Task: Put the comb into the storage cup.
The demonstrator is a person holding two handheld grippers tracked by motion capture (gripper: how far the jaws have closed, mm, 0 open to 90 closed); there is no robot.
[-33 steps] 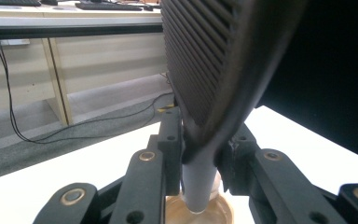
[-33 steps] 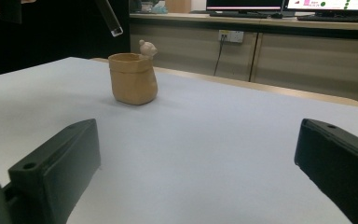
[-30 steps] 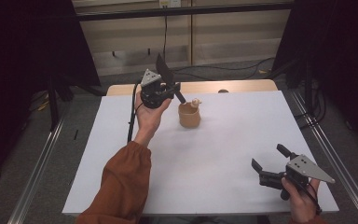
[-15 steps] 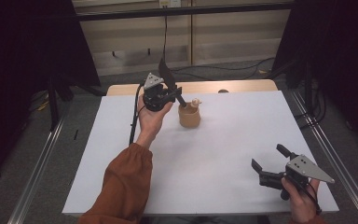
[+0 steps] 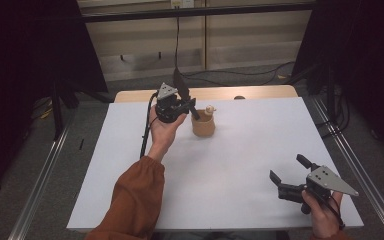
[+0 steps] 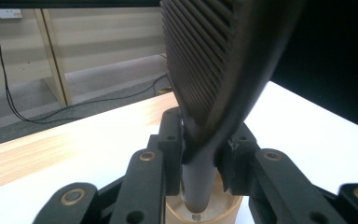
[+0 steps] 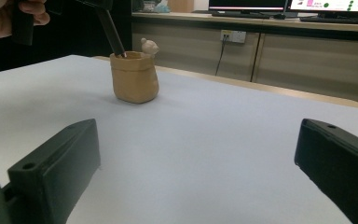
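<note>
My left gripper [image 6: 200, 161] of matt black plastic clamps a dark ribbed spatula [image 6: 214, 60]. The tan pot [image 7: 134, 77] looks matt, like clay. The table [image 5: 240, 165] is smooth white.

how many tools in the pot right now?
1. A black ribbed spatula, its handle end down in the tan pot, clamped by the left gripper above the rim. Smaller things inside the pot may be hidden.

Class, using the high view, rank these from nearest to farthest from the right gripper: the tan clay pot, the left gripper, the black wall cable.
1. Tan clay pot, mid-table, up-left of the right gripper.
2. Left gripper, just left of the pot.
3. Black wall cable, far back beyond the table.
</note>
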